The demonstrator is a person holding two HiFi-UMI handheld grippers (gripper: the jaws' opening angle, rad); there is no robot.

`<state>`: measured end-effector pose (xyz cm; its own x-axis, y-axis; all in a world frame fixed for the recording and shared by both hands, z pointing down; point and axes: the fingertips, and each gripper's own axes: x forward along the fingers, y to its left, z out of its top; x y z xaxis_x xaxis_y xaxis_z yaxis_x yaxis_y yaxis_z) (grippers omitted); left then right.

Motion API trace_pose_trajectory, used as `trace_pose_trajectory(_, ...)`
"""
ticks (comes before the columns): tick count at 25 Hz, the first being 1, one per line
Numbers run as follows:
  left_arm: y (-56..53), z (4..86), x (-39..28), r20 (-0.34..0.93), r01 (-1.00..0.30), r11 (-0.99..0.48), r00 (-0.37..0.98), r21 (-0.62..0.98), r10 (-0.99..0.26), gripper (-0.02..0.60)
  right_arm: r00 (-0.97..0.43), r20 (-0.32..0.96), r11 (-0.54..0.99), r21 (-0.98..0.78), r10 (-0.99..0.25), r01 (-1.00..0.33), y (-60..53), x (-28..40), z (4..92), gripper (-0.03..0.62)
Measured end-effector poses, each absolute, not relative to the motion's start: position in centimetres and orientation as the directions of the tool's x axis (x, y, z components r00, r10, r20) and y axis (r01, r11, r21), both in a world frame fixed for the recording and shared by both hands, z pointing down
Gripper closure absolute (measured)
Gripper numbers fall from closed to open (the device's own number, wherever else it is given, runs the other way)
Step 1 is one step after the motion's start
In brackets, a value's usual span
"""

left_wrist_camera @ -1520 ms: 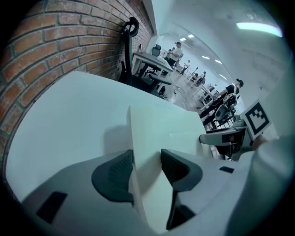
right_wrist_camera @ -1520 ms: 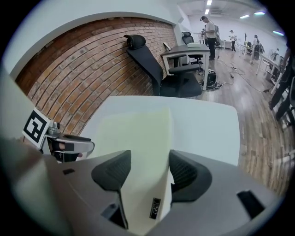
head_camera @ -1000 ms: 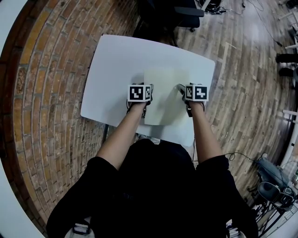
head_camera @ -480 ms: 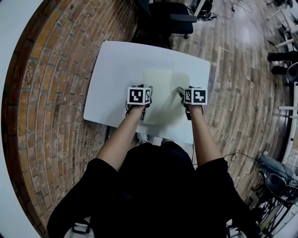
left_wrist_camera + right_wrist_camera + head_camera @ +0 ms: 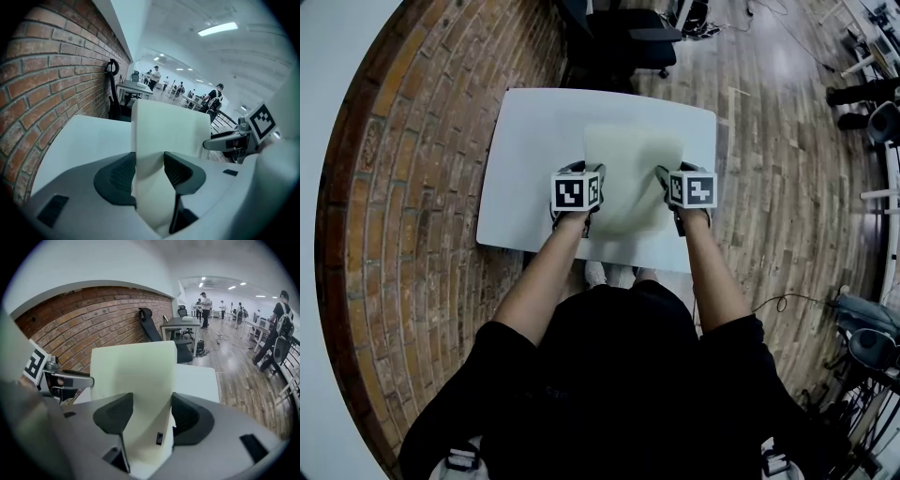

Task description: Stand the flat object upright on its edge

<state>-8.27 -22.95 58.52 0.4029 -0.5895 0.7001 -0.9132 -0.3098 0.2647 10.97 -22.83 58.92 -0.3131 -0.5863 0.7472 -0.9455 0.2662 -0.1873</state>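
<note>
A pale cream flat board is held above the white table, tilted up with its far edge raised. My left gripper is shut on its left side edge. My right gripper is shut on its right side edge. In the left gripper view the board rises upright between the dark pads of the left gripper. In the right gripper view the board stands clamped in the right gripper. Whether its lower edge touches the table is hidden.
A black office chair stands at the table's far side. A curved strip of brick lies to the left, wooden floor to the right. Several people stand far off in the room.
The board lay flat on the table a second ago. Both grippers have since lifted it, and its far edge has swung up toward the camera.
</note>
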Motion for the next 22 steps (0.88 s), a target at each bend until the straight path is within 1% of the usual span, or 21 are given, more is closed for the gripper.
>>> trace_pose_trajectory(8, -22.4, 55.1, -9.0, 0.606, -0.901, -0.386, 0.424, 0.201, -0.673, 0.380, -0.290, 0.651, 0.256, -0.150, -0.702, -0.955, -21.7, 10.2, 55.5, 0.335)
trace_pose_trajectory(16, -22.0, 52.4, -9.9, 0.481, -0.890, -0.426, 0.447, 0.159, -0.754, 0.380, -0.293, 0.550, 0.260, -0.140, -0.782, -0.955, -21.0, 9.3, 54.0, 0.335)
trace_pose_trajectory(22, -21.8, 51.7, -11.0, 0.408, -0.884, -0.434, 0.465, 0.173, -0.785, 0.380, -0.283, 0.450, 0.277, -0.081, -0.847, -0.958, -20.8, 8.3, 52.1, 0.336)
